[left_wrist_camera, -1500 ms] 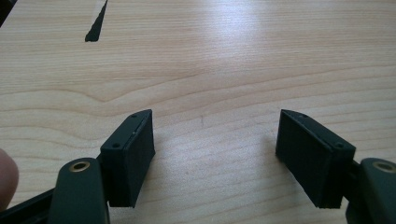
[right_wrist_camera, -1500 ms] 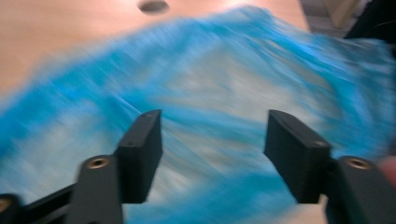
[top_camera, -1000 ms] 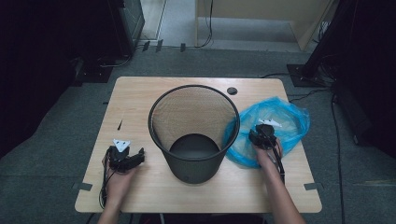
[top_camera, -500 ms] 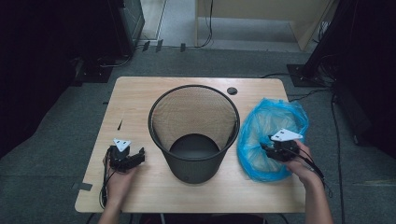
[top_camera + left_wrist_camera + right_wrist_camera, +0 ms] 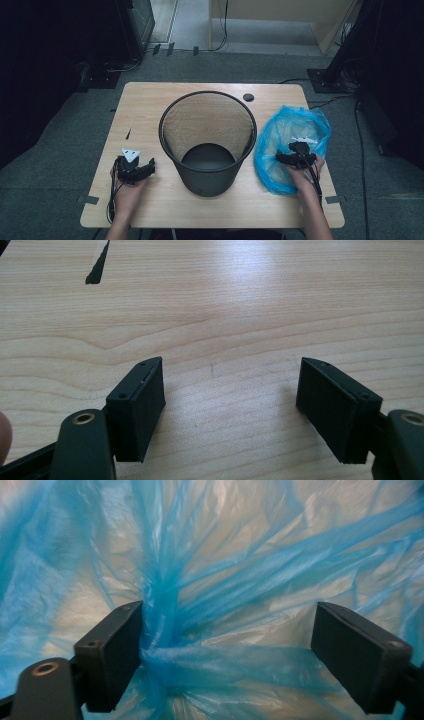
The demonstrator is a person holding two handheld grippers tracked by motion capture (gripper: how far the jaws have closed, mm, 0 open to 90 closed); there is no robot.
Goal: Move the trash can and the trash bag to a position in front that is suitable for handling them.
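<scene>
Blue plastic bag [image 5: 292, 137] lies on the table [image 5: 145, 107] right of the mesh bin [image 5: 207, 140]; right gripper [image 5: 227, 645] hovers with fingers [image 5: 112, 652] wide, the bag's knotted gather between them, touching the left one; better centred before closing; left gripper [image 5: 230, 405] wide, empty.

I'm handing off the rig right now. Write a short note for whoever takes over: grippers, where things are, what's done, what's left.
Left gripper: open, empty, resting low on the table left of the bin, jaws apart over bare wood.
Right gripper: open, on the blue bag; a gathered, knot-like bunch of plastic sits between the jaws, touching one, not clamped.
Bin: upright mid-table, black mesh, no liner in it.
Bag: crumpled flat on the table, right of the bin.
Done: right gripper placed at the bag.
Left: likely close on the bunch, lift the bag, open it and fit it in the bin.
</scene>
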